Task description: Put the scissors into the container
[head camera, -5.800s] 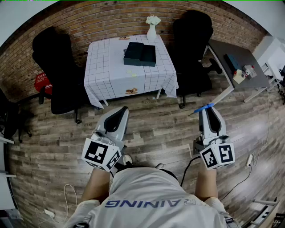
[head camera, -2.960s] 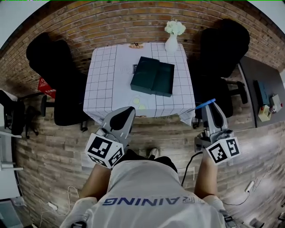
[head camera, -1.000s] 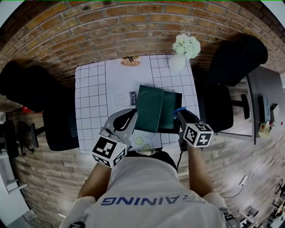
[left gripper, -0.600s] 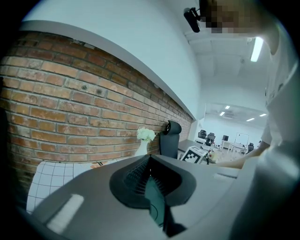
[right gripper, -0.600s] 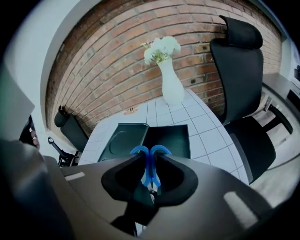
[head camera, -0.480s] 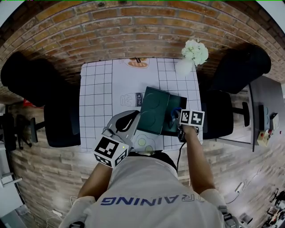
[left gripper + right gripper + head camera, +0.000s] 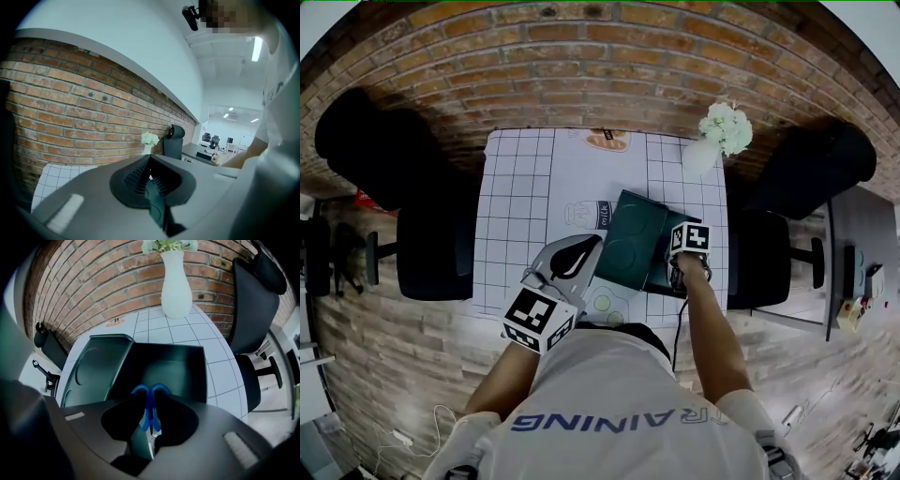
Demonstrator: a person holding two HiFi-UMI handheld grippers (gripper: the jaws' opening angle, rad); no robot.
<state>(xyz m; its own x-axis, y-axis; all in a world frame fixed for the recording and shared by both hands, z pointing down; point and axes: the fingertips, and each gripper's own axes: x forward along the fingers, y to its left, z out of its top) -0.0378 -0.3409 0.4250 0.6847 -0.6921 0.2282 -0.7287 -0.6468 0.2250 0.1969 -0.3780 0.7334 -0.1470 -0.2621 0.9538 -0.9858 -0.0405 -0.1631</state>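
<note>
A dark green container stands open on the white checked table, and its lid leans at its left side. My right gripper points down over the open box, shut on blue-handled scissors whose handle loops face the box. In the head view its marker cube covers the right gripper above the container, so the scissors are hidden there. My left gripper hovers by the container's near left side, shut and holding nothing; the left gripper shows its ribbed pads meeting at the tips.
A white vase with flowers stands at the table's far right corner, close behind the container. Black chairs stand at the table's left and right. A brick wall runs behind. The cloth has small printed pictures.
I have walked up to the table. The right gripper with the scissors has moved over the container and tipped down into it. The left gripper stays at the table's near side.
</note>
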